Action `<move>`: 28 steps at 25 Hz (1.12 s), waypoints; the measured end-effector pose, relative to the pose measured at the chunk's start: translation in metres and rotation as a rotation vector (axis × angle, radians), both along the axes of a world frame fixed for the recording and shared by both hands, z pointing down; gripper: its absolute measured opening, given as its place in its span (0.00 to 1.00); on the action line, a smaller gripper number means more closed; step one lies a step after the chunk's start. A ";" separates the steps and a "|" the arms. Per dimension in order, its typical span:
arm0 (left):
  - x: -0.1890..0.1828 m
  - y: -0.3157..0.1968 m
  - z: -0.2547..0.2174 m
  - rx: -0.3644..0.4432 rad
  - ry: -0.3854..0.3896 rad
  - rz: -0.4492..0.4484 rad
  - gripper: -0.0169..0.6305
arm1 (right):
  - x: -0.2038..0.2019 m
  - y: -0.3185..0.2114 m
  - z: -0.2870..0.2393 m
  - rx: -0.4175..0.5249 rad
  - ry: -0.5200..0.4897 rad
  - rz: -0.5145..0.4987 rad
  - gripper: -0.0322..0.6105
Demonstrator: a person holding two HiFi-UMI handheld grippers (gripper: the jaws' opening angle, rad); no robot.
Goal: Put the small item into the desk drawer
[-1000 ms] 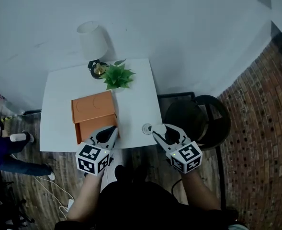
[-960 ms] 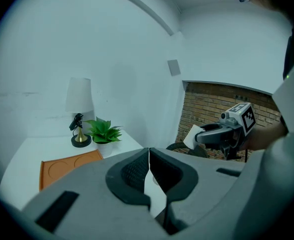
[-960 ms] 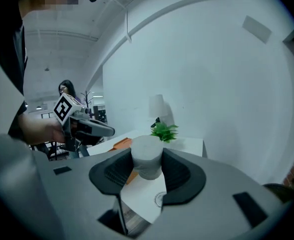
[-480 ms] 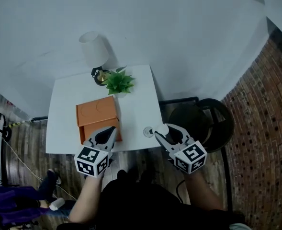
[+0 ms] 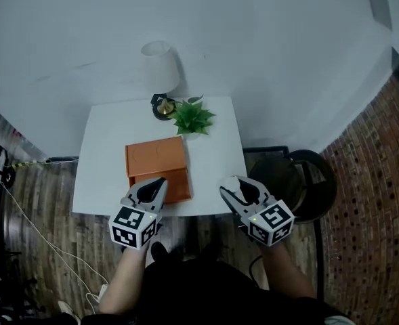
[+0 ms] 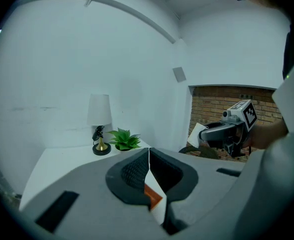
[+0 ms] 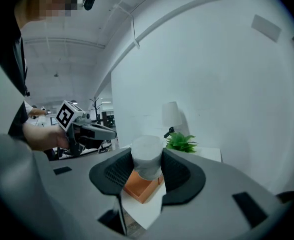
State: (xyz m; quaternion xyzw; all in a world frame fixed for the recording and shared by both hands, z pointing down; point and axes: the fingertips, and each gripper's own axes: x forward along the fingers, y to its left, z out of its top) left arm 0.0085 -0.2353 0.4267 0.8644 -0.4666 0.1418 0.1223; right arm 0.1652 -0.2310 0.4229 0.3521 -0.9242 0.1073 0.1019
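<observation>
Two grippers show in the head view, both at the near edge of a white table (image 5: 104, 147). The left gripper (image 5: 160, 183) hangs over the front of the orange desk drawer (image 5: 155, 158). The right gripper (image 5: 232, 187) is off to the drawer's right, by the table's near right corner. A lamp (image 5: 160, 65) and a green plant (image 5: 194, 118) stand at the far edge, and a black stool (image 5: 307, 181) stands right of the table.

The left gripper view shows its jaws pressed together with nothing between them, and a sliver of orange below.

The right gripper view shows its jaws clamped on the small white round item (image 7: 147, 154). The orange drawer lies beyond and below the item.
</observation>
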 end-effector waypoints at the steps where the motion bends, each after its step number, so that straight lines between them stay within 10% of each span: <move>1: -0.012 -0.001 0.000 0.003 -0.008 -0.004 0.05 | -0.012 -0.001 -0.001 -0.001 0.000 -0.005 0.31; 18: -0.196 -0.001 0.012 0.001 0.027 -0.025 0.05 | -0.209 -0.004 0.004 -0.026 0.046 -0.057 0.31; 28: -0.235 0.004 0.023 -0.017 0.051 -0.006 0.05 | -0.259 0.008 0.027 -0.081 0.088 -0.074 0.31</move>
